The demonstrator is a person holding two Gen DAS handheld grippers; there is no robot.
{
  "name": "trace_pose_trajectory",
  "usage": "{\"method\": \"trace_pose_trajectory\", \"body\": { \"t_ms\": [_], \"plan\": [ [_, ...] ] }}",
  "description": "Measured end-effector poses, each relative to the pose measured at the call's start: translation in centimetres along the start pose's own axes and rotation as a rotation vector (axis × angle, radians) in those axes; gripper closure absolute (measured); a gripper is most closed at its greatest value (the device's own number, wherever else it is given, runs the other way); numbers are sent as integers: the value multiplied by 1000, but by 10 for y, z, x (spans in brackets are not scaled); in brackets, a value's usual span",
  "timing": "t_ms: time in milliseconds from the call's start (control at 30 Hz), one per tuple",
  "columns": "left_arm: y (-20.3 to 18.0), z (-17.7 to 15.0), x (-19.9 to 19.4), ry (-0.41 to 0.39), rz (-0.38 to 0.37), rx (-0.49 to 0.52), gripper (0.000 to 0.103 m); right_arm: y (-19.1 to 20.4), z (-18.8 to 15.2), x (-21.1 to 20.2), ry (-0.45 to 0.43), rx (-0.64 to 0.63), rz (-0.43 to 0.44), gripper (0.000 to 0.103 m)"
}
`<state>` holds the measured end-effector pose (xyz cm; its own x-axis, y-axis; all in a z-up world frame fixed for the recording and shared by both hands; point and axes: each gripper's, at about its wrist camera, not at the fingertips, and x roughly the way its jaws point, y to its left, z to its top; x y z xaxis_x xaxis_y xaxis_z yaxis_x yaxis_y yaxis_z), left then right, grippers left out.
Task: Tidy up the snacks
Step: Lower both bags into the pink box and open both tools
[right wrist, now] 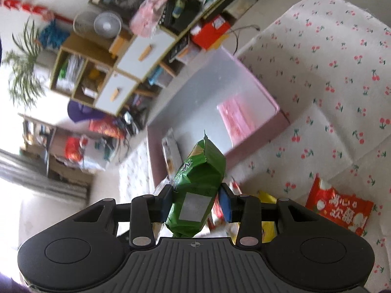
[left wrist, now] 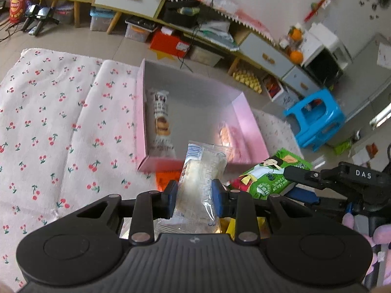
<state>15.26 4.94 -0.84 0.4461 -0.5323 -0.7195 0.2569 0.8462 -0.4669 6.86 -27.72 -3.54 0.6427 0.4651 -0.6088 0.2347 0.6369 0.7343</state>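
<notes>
My left gripper (left wrist: 194,196) is shut on a clear-wrapped pale snack (left wrist: 201,183) and holds it above the near edge of the pink box (left wrist: 140,112). The box holds a white cookie packet (left wrist: 161,119) at its left wall and a pink-wrapped snack (left wrist: 226,134) at its right. My right gripper (right wrist: 196,202) is shut on a green snack packet (right wrist: 198,185), also seen in the left wrist view (left wrist: 268,175), held near the pink box (right wrist: 254,127). A white packet (right wrist: 169,151) and a pink one (right wrist: 238,119) lie in the box.
The box stands on a cherry-print cloth (left wrist: 61,122). A red snack bag (right wrist: 339,210) and yellow packets (right wrist: 267,197) lie on the cloth (right wrist: 330,85) near my right gripper. An orange packet (left wrist: 162,180) lies below the left gripper. A blue stool (left wrist: 317,117) and cabinets (left wrist: 266,56) stand beyond.
</notes>
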Motion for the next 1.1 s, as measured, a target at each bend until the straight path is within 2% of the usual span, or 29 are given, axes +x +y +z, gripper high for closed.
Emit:
{"method": "trace_pose_trajectory", "body": {
  "t_ms": [333, 500, 933, 1100],
  "plan": [
    [-4, 21, 27, -129, -7, -109, 76, -2, 29, 19, -152, 44, -27, 64],
    [-11, 24, 45, -193, 24, -95, 76, 0, 37, 36, -179, 18, -69, 63],
    [-7, 18, 67, -178, 83, -104, 76, 0, 31, 83, -109, -42, -101, 63],
    [-5, 15, 70, -179, 120, -94, 76, 3, 29, 84, -133, -73, -112, 63]
  ]
}}
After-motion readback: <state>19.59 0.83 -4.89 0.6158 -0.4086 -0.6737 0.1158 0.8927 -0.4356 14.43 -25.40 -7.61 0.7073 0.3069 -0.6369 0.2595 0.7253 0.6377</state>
